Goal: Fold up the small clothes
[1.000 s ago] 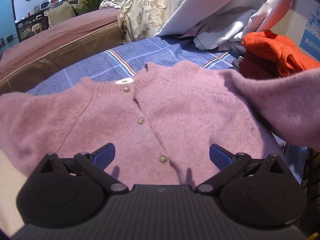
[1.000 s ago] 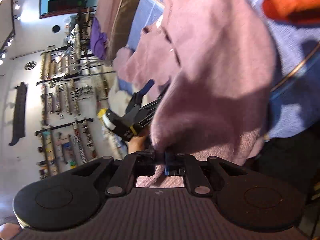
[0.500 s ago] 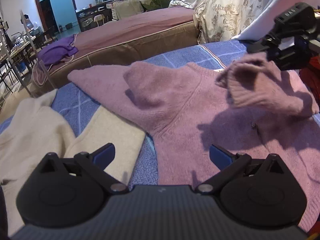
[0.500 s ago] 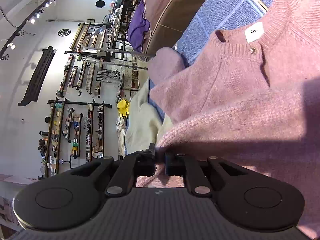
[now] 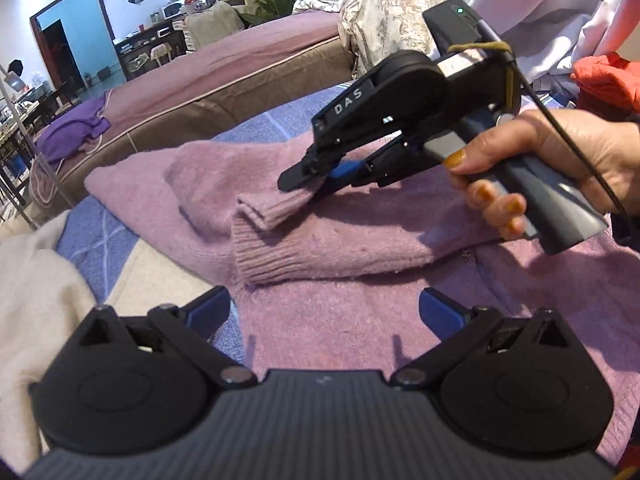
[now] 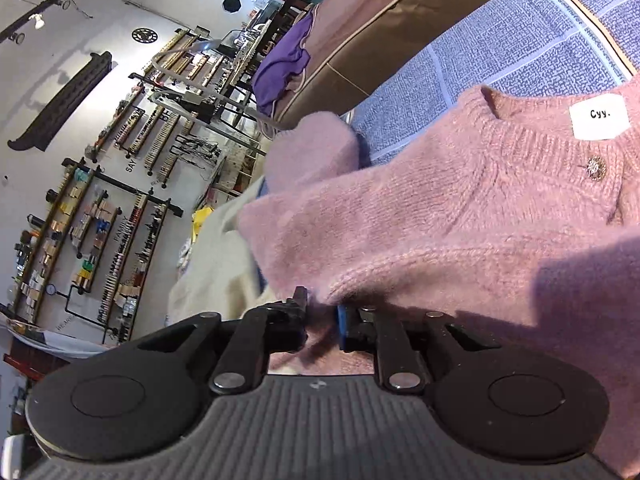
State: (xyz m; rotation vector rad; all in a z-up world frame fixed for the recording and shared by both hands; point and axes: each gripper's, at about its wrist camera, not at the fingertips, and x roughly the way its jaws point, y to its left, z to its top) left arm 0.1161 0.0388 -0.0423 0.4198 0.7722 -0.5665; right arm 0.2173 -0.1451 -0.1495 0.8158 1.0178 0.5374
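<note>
From the left wrist camera, a pink cardigan (image 5: 360, 264) lies spread on a blue plaid blanket (image 5: 256, 124), one sleeve folded across its body. The left gripper (image 5: 324, 308) hovers above it, jaws wide and empty. A hand (image 5: 552, 160) holds the right gripper (image 5: 320, 180) at the sleeve's ribbed cuff (image 5: 276, 208). From the right wrist camera, the right gripper's (image 6: 322, 320) jaws are opening, the pink knit between them.
</note>
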